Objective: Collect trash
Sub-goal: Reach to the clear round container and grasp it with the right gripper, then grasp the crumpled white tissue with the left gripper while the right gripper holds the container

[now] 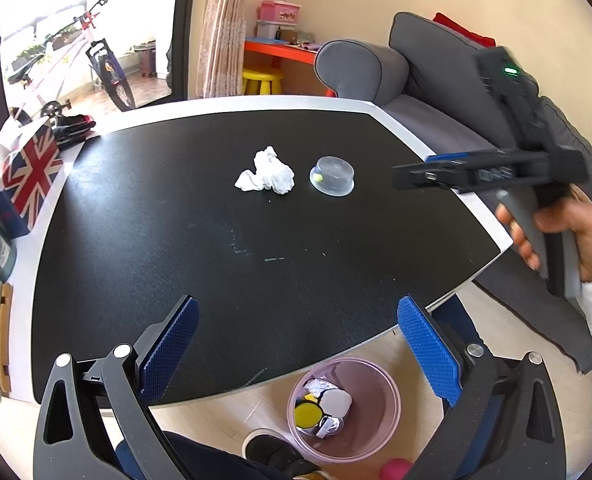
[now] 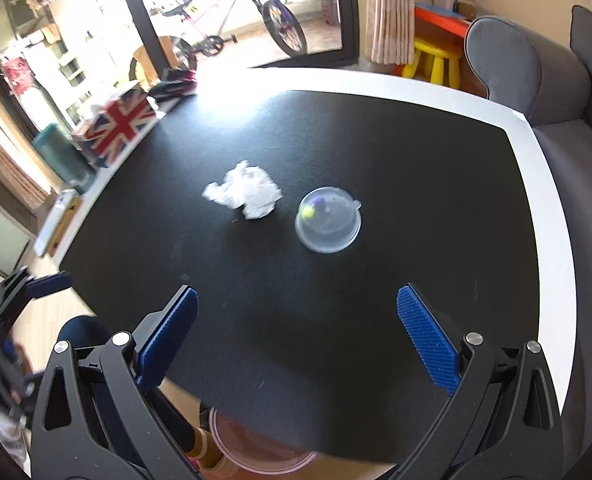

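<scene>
Black table (image 1: 256,280) with a white rim fills most of both views; grey sofa (image 1: 416,80) upper right, bicycle (image 1: 96,60) behind the glass door upper left. Union Jack tissue box (image 1: 32,172) sits at the table's left edge. Pink trash bin (image 1: 376,384) stands on the floor at bottom centre, some scraps already inside. Frame centre: crumpled white tissue (image 1: 266,172) lies just beside an upturned clear plastic cup (image 1: 333,176), apart, both on the table. Left gripper (image 1: 296,344) has jaws spread wide, empty, above the near table edge. Right gripper (image 2: 296,336) likewise spread, empty, short of the cup.
</scene>
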